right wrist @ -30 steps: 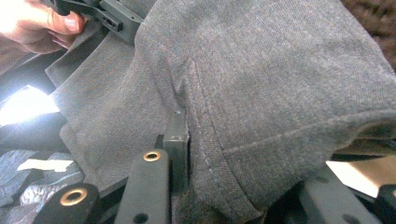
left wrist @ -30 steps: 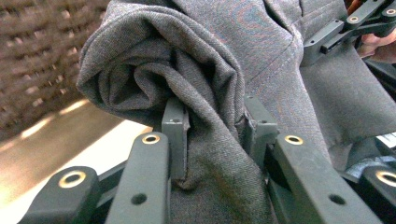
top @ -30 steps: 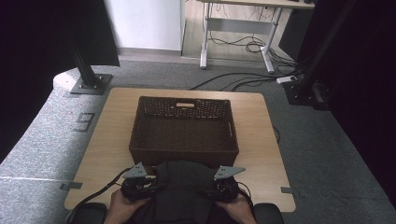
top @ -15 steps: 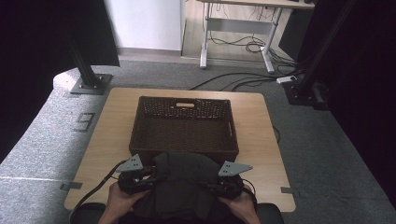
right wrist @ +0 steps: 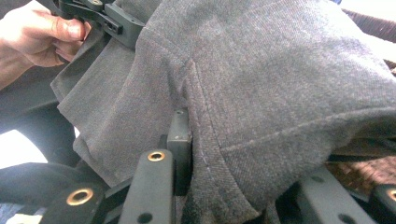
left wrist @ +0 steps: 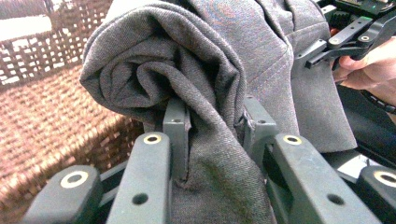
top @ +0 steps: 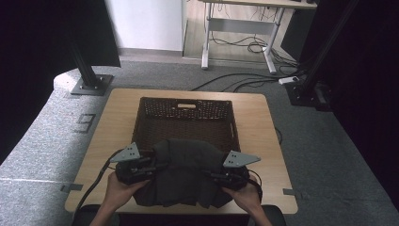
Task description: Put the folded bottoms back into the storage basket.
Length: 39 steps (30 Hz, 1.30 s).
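Step in hand: carrying a folded dark grey garment (top: 186, 174) toward the brown wicker basket (top: 186, 117) at the middle of the counter (top: 115, 122). Left claw (top: 149, 165) is clenched on the garment's left end; in the left gripper view the rolled cloth (left wrist: 187, 84) is pinched between the black jaws, with the basket weave (left wrist: 42, 126) just beyond. Right claw (top: 217, 177) grips the right end, cloth (right wrist: 261, 93) draped over and pressed between its jaws; these have just been closing a little further on the fabric. The garment hangs between the two claws at the counter's near edge, its far fold just over the basket's near rim. Next move, as judged: carry the bundle farther out over the rim, keep both ends level so the fold holds, then lower it into the basket before letting go. Against the earlier frames, both hands and the garment sit higher, and the bundle now overlaps more of the basket's near wall.
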Each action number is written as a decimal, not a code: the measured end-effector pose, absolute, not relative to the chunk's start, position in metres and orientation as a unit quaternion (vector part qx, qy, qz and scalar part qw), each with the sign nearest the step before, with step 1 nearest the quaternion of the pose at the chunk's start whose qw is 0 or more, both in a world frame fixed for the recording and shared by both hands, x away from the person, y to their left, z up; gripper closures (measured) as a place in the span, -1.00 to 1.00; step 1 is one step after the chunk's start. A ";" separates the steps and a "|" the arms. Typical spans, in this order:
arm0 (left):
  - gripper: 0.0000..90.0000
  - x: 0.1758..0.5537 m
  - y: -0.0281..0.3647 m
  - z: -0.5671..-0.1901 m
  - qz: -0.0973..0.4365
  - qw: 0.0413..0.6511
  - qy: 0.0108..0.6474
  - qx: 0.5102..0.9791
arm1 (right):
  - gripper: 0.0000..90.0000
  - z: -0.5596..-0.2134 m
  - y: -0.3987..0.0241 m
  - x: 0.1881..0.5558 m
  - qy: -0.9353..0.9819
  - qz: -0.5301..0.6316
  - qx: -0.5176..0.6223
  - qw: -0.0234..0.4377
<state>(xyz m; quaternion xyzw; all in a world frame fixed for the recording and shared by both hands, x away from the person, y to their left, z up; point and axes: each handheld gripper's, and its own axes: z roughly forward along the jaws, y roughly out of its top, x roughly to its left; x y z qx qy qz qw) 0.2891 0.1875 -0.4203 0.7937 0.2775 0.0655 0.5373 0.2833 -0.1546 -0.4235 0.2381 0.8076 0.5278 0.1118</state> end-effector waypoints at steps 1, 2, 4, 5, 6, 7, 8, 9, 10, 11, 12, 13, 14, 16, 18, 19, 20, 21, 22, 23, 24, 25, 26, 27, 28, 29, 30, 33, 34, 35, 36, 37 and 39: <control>0.53 0.290 0.188 -0.418 0.066 0.540 0.277 0.792 | 0.48 -0.424 -0.155 0.283 0.808 0.528 0.238 0.112; 0.53 0.291 0.188 -0.415 0.067 0.542 0.276 0.791 | 0.48 -0.418 -0.154 0.285 0.806 0.529 0.237 0.117; 0.53 0.293 0.188 -0.409 0.068 0.546 0.272 0.790 | 0.48 -0.415 -0.155 0.285 0.806 0.530 0.236 0.119; 0.53 0.293 0.189 -0.405 0.070 0.548 0.271 0.789 | 0.48 -0.408 -0.155 0.286 0.805 0.531 0.232 0.124; 0.53 0.294 0.189 -0.402 0.071 0.549 0.269 0.788 | 0.48 -0.408 -0.155 0.286 0.805 0.531 0.232 0.124; 0.53 0.295 0.189 -0.398 0.073 0.551 0.268 0.787 | 0.48 -0.404 -0.155 0.287 0.805 0.532 0.231 0.126; 0.53 0.297 0.189 -0.390 0.079 0.553 0.264 0.787 | 0.48 -0.397 -0.155 0.289 0.803 0.534 0.229 0.131; 0.53 0.297 0.189 -0.390 0.079 0.553 0.264 0.787 | 0.48 -0.393 -0.155 0.290 0.803 0.535 0.228 0.133; 0.53 0.298 0.189 -0.385 0.081 0.555 0.262 0.786 | 0.48 -0.388 -0.156 0.291 0.802 0.536 0.226 0.134; 0.53 0.299 0.189 -0.381 0.083 0.556 0.261 0.785 | 0.48 -0.384 -0.156 0.293 0.801 0.537 0.225 0.137; 0.53 0.301 0.189 -0.376 0.085 0.558 0.259 0.784 | 0.48 -0.380 -0.156 0.294 0.800 0.539 0.224 0.140; 0.53 0.302 0.189 -0.372 0.087 0.560 0.257 0.783 | 0.48 -0.376 -0.156 0.295 0.799 0.540 0.223 0.142; 0.53 0.304 0.189 -0.362 0.094 0.561 0.253 0.782 | 0.48 -0.372 -0.157 0.297 0.798 0.541 0.221 0.146; 0.53 0.305 0.188 -0.357 0.097 0.562 0.252 0.782 | 0.48 -0.364 -0.157 0.299 0.796 0.543 0.218 0.152; 0.53 0.310 0.188 -0.343 0.105 0.566 0.246 0.780 | 0.48 -0.355 -0.158 0.303 0.794 0.546 0.215 0.159; 0.53 0.310 0.188 -0.343 0.105 0.566 0.246 0.780 | 0.48 -0.351 -0.158 0.304 0.793 0.547 0.214 0.163; 0.53 0.315 0.187 -0.334 0.111 0.568 0.243 0.778 | 0.48 -0.346 -0.158 0.306 0.792 0.548 0.212 0.167; 0.53 0.315 0.187 -0.334 0.111 0.568 0.243 0.778 | 0.48 -0.342 -0.158 0.308 0.791 0.549 0.211 0.172; 0.53 0.317 0.187 -0.330 0.114 0.570 0.242 0.777 | 0.48 -0.337 -0.158 0.309 0.789 0.549 0.209 0.177; 0.53 0.322 0.187 -0.321 0.121 0.572 0.239 0.775 | 0.48 -0.333 -0.158 0.311 0.789 0.549 0.207 0.182; 0.53 0.322 0.187 -0.321 0.121 0.572 0.239 0.775 | 0.48 -0.329 -0.158 0.314 0.787 0.551 0.207 0.186; 0.53 0.324 0.187 -0.317 0.123 0.573 0.239 0.774 | 0.48 -0.325 -0.157 0.316 0.786 0.551 0.206 0.190; 0.53 0.329 0.187 -0.310 0.132 0.574 0.235 0.773 | 0.48 -0.321 -0.157 0.319 0.786 0.551 0.204 0.194; 0.53 0.329 0.187 -0.310 0.132 0.574 0.235 0.773 | 0.48 -0.321 -0.157 0.319 0.786 0.551 0.204 0.194; 0.53 0.332 0.187 -0.307 0.135 0.575 0.234 0.773 | 0.48 -0.315 -0.156 0.325 0.784 0.552 0.202 0.200; 0.53 0.336 0.187 -0.305 0.138 0.575 0.234 0.771 | 0.48 -0.313 -0.156 0.328 0.783 0.553 0.201 0.204; 0.53 0.342 0.187 -0.301 0.148 0.574 0.234 0.771 | 0.48 -0.311 -0.155 0.332 0.782 0.552 0.202 0.207; 0.53 0.350 0.187 -0.298 0.152 0.574 0.237 0.769 | 0.48 -0.307 -0.153 0.344 0.780 0.550 0.205 0.216; 0.53 0.354 0.187 -0.297 0.152 0.576 0.239 0.767 | 0.48 -0.307 -0.153 0.348 0.779 0.550 0.207 0.218; 0.53 0.359 0.187 -0.296 0.154 0.576 0.238 0.766 | 0.48 -0.307 -0.153 0.348 0.779 0.550 0.207 0.218; 0.53 0.363 0.186 -0.296 0.156 0.577 0.239 0.765 | 0.48 -0.306 -0.152 0.356 0.777 0.550 0.211 0.222; 0.53 0.367 0.186 -0.296 0.155 0.578 0.241 0.764 | 0.48 -0.306 -0.152 0.361 0.776 0.549 0.213 0.224; 0.53 0.376 0.186 -0.298 0.157 0.577 0.242 0.764 | 0.48 -0.308 -0.151 0.369 0.776 0.547 0.216 0.229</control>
